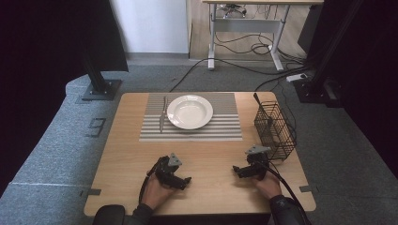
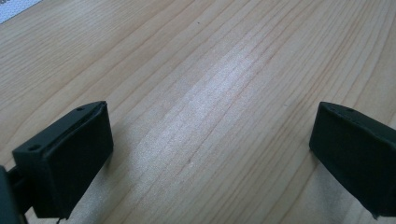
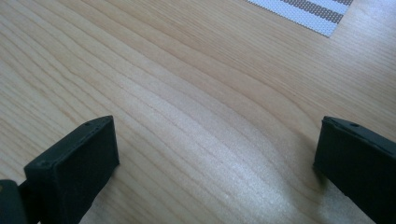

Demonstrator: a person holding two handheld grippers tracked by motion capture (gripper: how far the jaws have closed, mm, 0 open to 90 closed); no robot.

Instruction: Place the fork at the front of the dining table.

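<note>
Left gripper (image 1: 180, 180): jaws wide apart, nothing between them, resting low over bare table (image 1: 211, 154) on the near side of the plate (image 1: 189, 111). Right gripper (image 1: 240, 171): likewise spread and empty, near side of the plate, just beside the wire basket (image 1: 275, 129). Plate: white, empty, centred on a striped placemat (image 1: 225, 126). Knife (image 1: 162, 115): flat on the mat, just left of the plate, as for a place setting. Basket: right of the plate, off the mat, probably holding cutlery.

a taped mark like a "9" on the grey floor (image 1: 97, 126)
</note>
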